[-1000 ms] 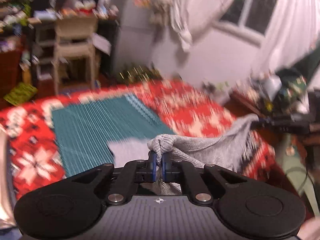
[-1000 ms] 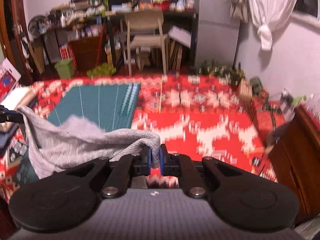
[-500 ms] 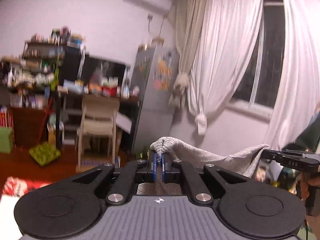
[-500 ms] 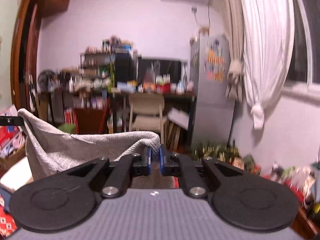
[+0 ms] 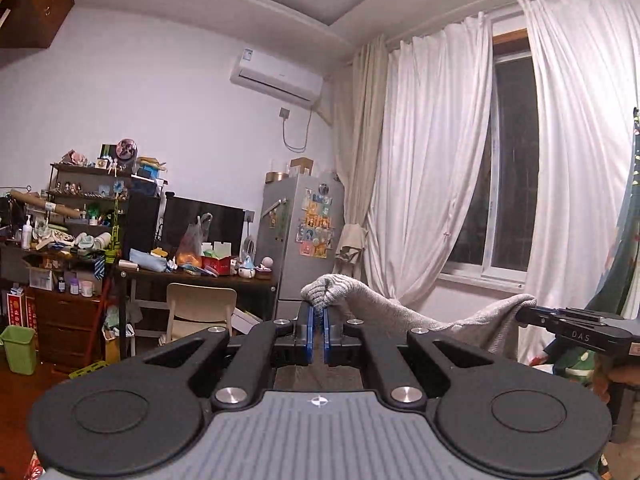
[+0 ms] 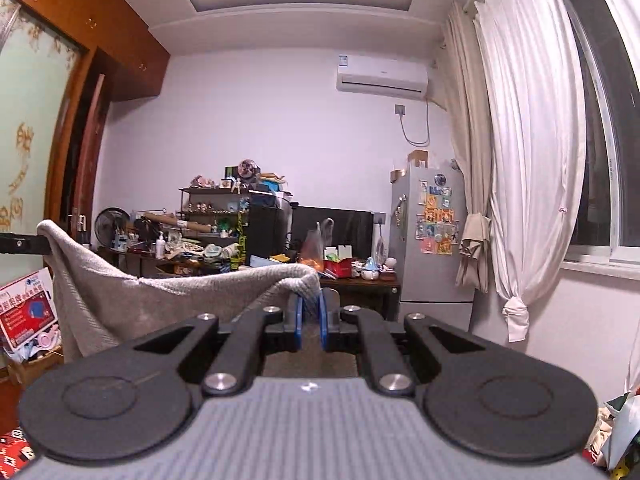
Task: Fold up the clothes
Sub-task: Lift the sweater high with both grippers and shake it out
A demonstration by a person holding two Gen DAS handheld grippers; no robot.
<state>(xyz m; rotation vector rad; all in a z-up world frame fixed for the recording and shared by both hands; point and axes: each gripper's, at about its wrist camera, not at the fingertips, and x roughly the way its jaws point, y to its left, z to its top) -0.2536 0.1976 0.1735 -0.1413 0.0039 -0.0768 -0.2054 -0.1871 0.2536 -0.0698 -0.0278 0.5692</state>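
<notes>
The left gripper (image 5: 316, 322) is clamped tight on a bunched corner of a grey knitted garment (image 5: 404, 316). Its two blue fingers (image 5: 306, 332) sit close together with the cloth squeezed between them. From there the grey cloth sags and runs off to the right, up to the other tool at the edge of the left wrist view.

The right gripper (image 6: 308, 322) also has a corner of the same grey cloth (image 6: 132, 300). The cloth folds over the tip of the left blue finger (image 6: 294, 326) and hangs down into the gap. This gap looks a bit wider than on the other tool, so I cannot say how firmly it pinches, but the cloth stays up there. In the right wrist view the cloth stretches away to the left and drapes over the tip of the left tool.

So the garment is up in the air, held by two corners, hanging like a little hammock between the two tools.

Both cameras look across the room. There is a messy desk (image 5: 192, 274) with a pale chair (image 5: 200, 308) in front of it, a grey fridge (image 5: 300, 236) with stickers, an air conditioner (image 5: 276, 76) high on the wall, and long white curtains (image 5: 432, 168) by a dark window (image 5: 508, 168).
</notes>
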